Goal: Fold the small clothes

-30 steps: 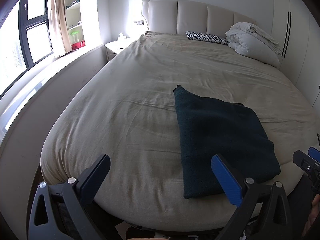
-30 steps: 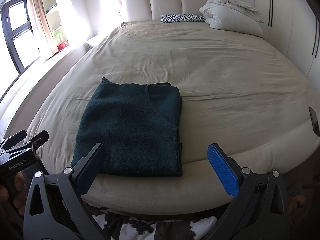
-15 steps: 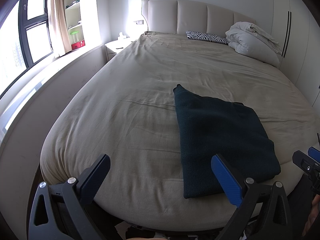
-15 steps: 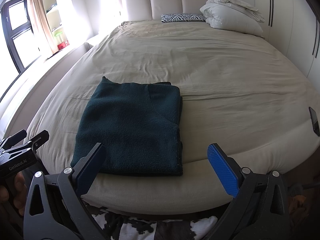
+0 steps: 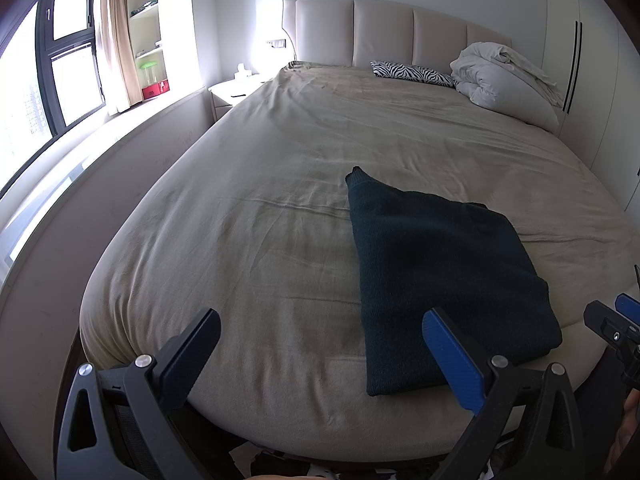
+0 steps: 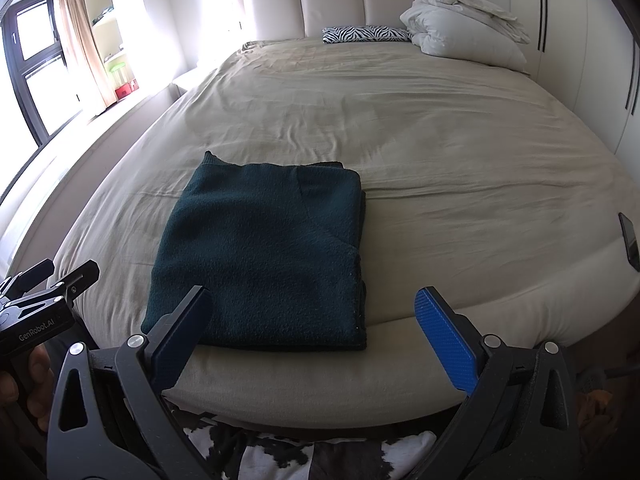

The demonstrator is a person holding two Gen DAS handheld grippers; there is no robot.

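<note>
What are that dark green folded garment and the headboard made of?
The garment looks like fleece or a fuzzy knit: matte, nubby surface. The headboard looks like smooth cream leather or faux leather, in padded vertical panels with a faint sheen.

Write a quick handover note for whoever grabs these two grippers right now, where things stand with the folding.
Left gripper: open, empty, held short of the near edge of the bed.
Right gripper: open, empty, also at the near edge.
Dark green garment: lies flat near the bed's near edge, folded into a neat rectangle; nothing touches it.
Done: this piece looks fully folded.
Left: possibly set it aside; no other loose clothes are visible on the bed. A dark phone lies at the bed's right edge.
</note>
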